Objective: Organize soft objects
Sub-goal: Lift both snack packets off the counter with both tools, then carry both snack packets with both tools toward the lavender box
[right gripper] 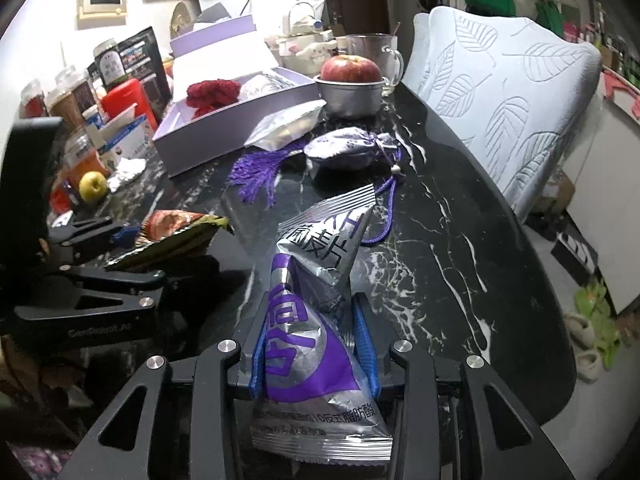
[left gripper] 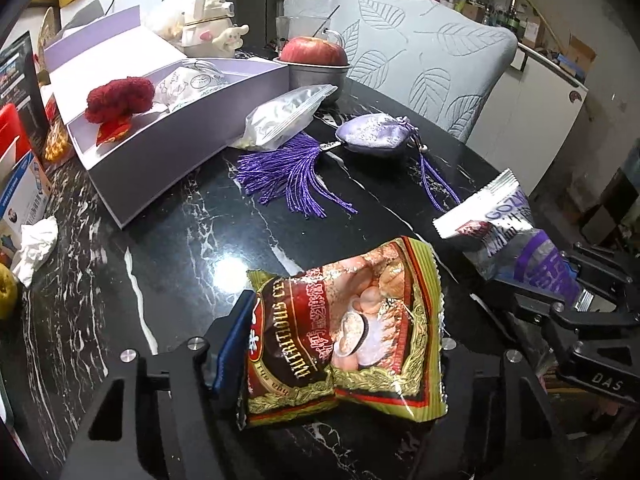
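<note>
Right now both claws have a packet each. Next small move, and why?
Probably carry the cereal packet in the left claw toward the open lavender box. Both claws are already clamped on packets, the right claw on the silver-purple packet, and the box already holds a red knit item, so it looks like the collection spot.

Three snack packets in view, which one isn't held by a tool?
The clear packet leaning against the lavender box; the cereal packet and silver-purple packet are each clamped.
</note>
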Tool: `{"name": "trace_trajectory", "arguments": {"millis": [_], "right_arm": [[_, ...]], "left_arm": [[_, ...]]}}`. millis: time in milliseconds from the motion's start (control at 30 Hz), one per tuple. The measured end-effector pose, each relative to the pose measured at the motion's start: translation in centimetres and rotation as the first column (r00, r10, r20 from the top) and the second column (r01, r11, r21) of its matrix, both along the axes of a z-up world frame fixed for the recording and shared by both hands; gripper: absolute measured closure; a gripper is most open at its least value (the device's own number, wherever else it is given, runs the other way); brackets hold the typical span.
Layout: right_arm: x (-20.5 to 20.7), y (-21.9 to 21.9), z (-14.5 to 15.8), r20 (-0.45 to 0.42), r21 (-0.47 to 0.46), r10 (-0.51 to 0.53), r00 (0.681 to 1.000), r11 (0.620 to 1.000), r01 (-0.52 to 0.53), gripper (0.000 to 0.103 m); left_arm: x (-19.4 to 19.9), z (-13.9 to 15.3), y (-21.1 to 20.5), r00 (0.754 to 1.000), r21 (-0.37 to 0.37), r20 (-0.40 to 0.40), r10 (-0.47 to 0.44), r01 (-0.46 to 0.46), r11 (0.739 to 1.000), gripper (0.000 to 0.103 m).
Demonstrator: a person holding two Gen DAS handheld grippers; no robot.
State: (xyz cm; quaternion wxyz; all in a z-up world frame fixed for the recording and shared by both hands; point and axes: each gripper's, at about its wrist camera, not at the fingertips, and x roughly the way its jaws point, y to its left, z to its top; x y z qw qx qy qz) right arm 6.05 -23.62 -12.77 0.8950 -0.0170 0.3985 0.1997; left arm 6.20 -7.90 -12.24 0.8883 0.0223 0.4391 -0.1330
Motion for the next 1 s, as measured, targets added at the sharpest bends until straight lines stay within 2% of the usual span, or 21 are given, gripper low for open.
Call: {"name": "trace_trajectory", "arguments": {"millis": [300, 367, 533, 667, 1000], "right_arm": [[-1.9, 0.2, 1.6, 0.030, 0.034, 0.028, 0.999, 0.999, -0.029, 0.067], [-2.2, 0.2, 1.9, 0.036, 0.042, 0.036, 0.999, 0.998, -0.037, 0.067], [-3.1, 0.6, 2.8, 0.067, 0.054, 0.050, 0.997, 0.997, -0.054, 0.066], [-3.6, 0.8, 3.7, 0.092, 0.064, 0.063, 0.994, 0.996, -0.069, 0.067], [-4.4, 1.4, 6.3, 0.162, 0.080, 0.100, 0.982, 0.990, -0.114, 0.067]], "left_arm": [[-0.8, 1.1, 0.6, 1.000, -0.031, 0.014, 0.012, -0.012, 0.999, 0.040], [-1.2, 1.5, 0.8, 1.000, -0.035, 0.027, 0.016, -0.015, 0.999, 0.045], [-1.9, 2.6, 1.4, 0.998, -0.051, 0.049, 0.025, -0.023, 0.998, 0.047], [-2.4, 3.5, 1.8, 0.997, -0.069, 0.071, 0.034, -0.029, 0.997, 0.051], [-3.5, 6.6, 3.4, 0.985, -0.085, 0.157, 0.066, -0.053, 0.995, 0.051]]}}
